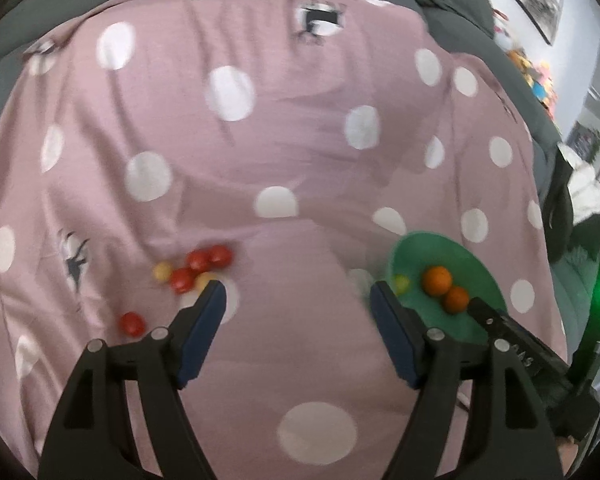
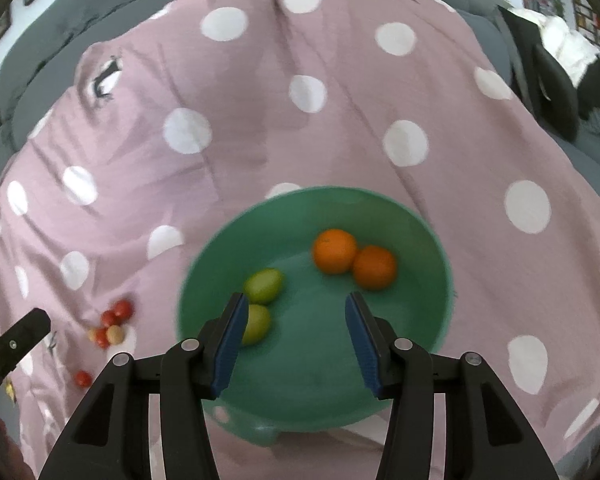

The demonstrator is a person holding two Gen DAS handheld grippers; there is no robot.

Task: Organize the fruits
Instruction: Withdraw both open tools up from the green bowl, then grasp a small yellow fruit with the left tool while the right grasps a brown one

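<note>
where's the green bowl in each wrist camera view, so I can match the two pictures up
Left wrist view: the green bowl sits at lower right, partly behind the left gripper's right finger.
Right wrist view: it fills the lower centre, under the right gripper.
Shared landmark: the two oranges touching inside the bowl, and the red tomato cluster on the cloth.

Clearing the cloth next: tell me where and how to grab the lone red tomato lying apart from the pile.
Take the lone tomato across its round middle, coming from above with the left gripper. It sits clear on the cloth, so open jaws can likely straddle it.
</note>
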